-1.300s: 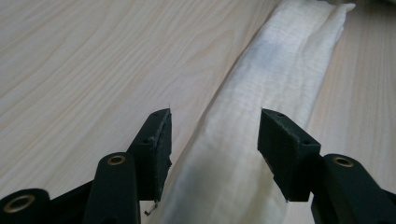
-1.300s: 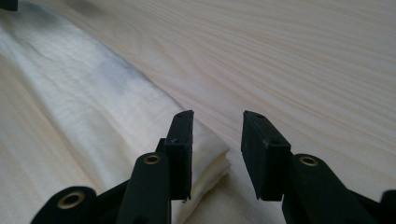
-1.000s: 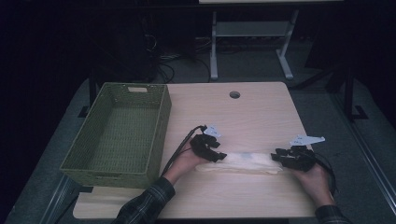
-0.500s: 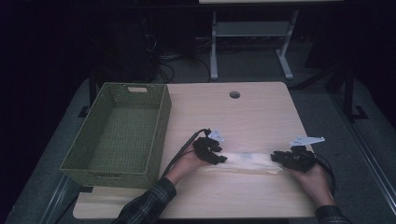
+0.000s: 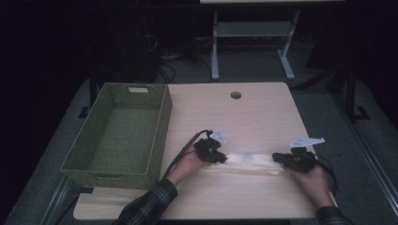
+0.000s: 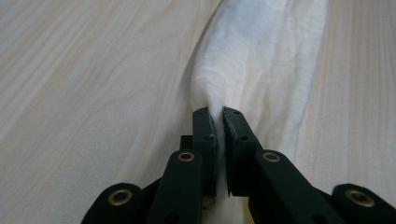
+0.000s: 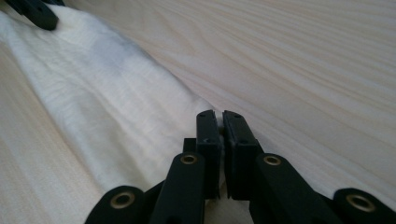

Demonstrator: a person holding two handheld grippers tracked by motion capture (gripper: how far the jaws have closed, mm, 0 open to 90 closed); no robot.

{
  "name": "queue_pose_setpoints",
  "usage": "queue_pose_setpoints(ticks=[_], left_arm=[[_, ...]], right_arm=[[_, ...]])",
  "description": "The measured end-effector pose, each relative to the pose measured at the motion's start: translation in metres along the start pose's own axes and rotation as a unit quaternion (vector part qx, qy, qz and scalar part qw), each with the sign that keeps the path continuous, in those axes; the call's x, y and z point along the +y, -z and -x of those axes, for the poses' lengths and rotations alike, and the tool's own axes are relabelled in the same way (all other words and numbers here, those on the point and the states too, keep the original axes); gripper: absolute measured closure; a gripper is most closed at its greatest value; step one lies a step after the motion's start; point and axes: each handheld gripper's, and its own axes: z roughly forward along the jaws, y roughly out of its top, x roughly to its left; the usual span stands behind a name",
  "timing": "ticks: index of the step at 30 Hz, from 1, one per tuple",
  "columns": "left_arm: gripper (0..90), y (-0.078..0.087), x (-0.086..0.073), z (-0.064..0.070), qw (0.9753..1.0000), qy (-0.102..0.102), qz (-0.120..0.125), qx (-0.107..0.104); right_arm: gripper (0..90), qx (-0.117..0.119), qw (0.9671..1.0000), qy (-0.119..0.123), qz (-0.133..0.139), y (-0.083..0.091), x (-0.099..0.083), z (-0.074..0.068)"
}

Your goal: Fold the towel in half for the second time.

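I see the white cloth [image 5: 248,163] lying stretched on the table [image 5: 263,117], right of the basket [image 5: 117,136]. Left gripper [image 6: 218,116] pinches one end, right gripper [image 7: 219,119] pinches the other.

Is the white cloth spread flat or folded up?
Folded: the white cloth lies as a narrow strip, pinched at each end by left gripper and right gripper.

Green woven basket [image 5: 119,133] on the wooden table's [image 5: 248,117] left side.
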Motion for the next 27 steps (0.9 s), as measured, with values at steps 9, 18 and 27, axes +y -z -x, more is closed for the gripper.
queue_pose_setpoints(ticks=[9,18,27], left_arm=[[84.6,0.025,0.006,0.006,0.9992,0.01,0.04,-0.002],[84.7,0.049,0.012,0.012,0.9975,0.011,0.07,0.001],[84.7,0.075,0.017,0.012,0.9957,0.009,0.091,0.017]], right_arm=[[85.8,-0.014,0.9997,0.008,0.018,0.009,0.011,0.0],[85.9,-0.02,0.9982,0.019,0.053,0.023,0.032,-0.001],[86.0,-0.024,0.9956,0.035,0.083,0.029,0.058,-0.003]])
